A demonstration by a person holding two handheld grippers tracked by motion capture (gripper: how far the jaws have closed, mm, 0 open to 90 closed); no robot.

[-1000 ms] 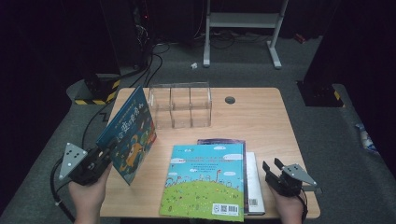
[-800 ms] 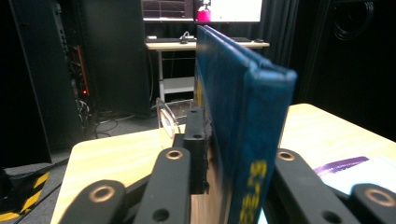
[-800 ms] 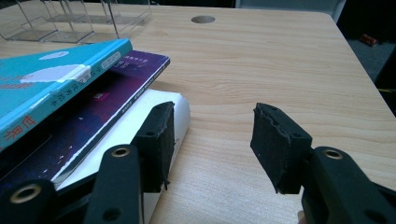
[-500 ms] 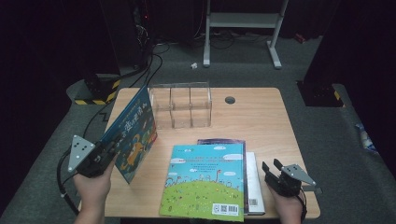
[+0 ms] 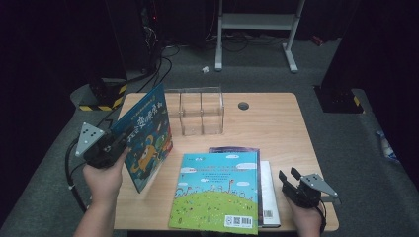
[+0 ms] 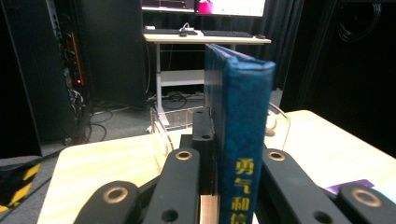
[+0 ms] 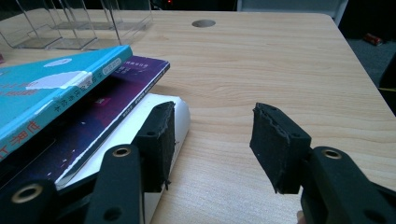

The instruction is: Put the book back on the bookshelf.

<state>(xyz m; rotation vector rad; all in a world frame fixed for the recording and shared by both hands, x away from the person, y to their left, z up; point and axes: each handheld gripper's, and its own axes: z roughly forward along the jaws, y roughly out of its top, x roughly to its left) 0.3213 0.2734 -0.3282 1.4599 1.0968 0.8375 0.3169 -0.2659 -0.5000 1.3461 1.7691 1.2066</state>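
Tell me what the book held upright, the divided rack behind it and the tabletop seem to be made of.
Blue book, clamped in the left tool: apparently a hardcover with a printed, slightly textured spine.
Rack: clear, glossy plastic, probably acrylic; the table shows through its walls.
Table: pale wood-grain top with a matte look, solid or laminate I can't tell.

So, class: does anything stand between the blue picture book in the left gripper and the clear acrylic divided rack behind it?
Nothing visible does. The blue picture book, clamped upright in the left gripper, has bare wooden table between it and the clear acrylic divided rack.
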